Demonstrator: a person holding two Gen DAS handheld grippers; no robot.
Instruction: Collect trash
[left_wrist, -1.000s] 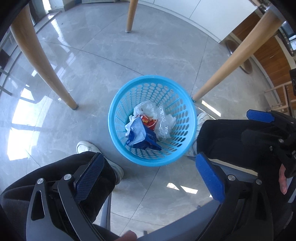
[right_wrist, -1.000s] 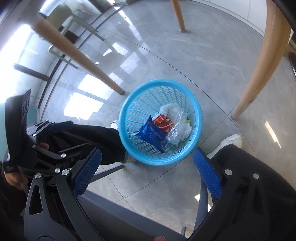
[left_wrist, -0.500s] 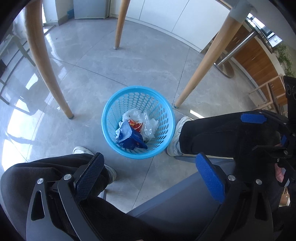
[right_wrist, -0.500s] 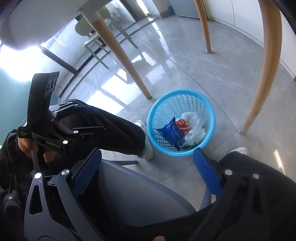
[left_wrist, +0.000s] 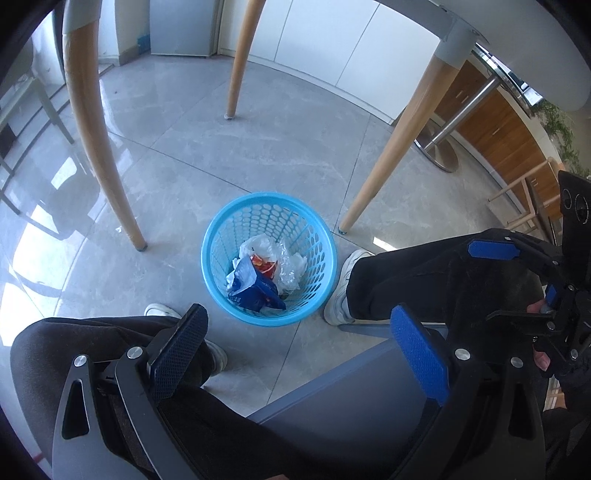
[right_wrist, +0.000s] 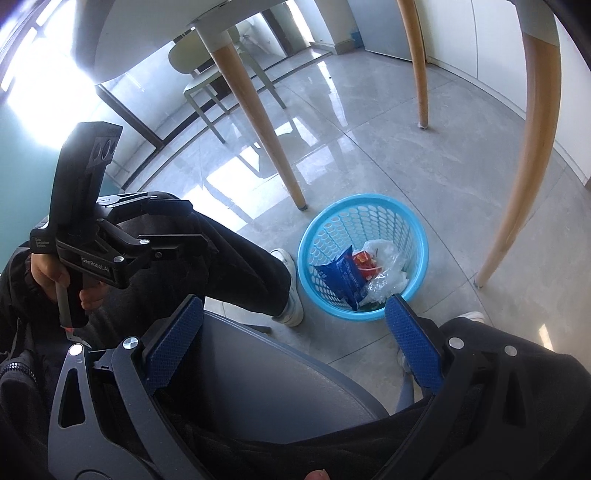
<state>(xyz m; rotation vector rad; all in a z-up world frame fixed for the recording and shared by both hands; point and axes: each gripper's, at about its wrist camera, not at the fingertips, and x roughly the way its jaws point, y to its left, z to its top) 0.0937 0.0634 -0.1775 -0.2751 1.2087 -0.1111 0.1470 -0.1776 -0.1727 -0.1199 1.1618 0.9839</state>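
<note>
Sitting Over the Trash Basket, Both Grippers Wide and Empty

Standing upright on bare grey floor, the blue basket (left_wrist: 268, 258) opens upward between two white shoes, wooden table legs (left_wrist: 391, 147) flanking it. Inside it, a blue snack bag (left_wrist: 255, 290) lies slanted beside clear plastic wrap (left_wrist: 286, 264). Above the basket, the left gripper (left_wrist: 295, 350) and right gripper (right_wrist: 291, 343) gape wide.

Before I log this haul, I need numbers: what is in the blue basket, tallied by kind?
Blue snack bag: 1
Red wrapper: 1
Clear or white plastic bag, crumpled: at least 1; I cannot separate more
Total: 3 visible pieces in the blue basket
</note>
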